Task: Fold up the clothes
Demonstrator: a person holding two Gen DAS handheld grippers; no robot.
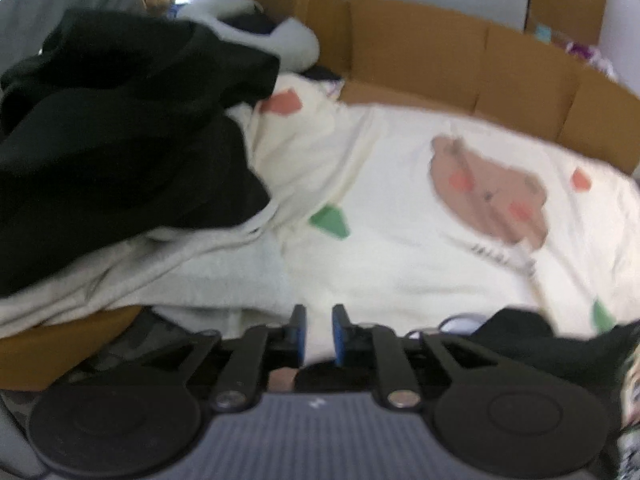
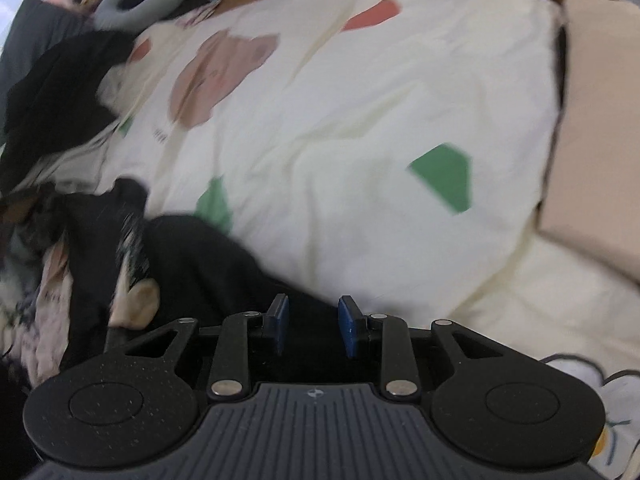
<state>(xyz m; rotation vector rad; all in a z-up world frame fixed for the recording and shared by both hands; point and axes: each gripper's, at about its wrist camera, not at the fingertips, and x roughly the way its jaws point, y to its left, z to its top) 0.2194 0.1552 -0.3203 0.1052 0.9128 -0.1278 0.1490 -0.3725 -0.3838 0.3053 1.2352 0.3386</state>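
Both jaws slightly spread, empty; cream garment (image 1: 400, 220) lies flat, bear print, green and red patches.

left hand-held gripper (image 1: 319, 330): jaws apart, empty | black garment (image 1: 120, 140) on cream bear-print cloth (image 1: 400, 208)

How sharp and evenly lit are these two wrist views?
Left wrist: motion-smeared cream bear-print garment, sharp left gripper, blown-out window glare top left, strong fisheye bending of the cardboard wall. Right wrist: heavier smear on the same garment, sharp right gripper, dark corner vignetting.
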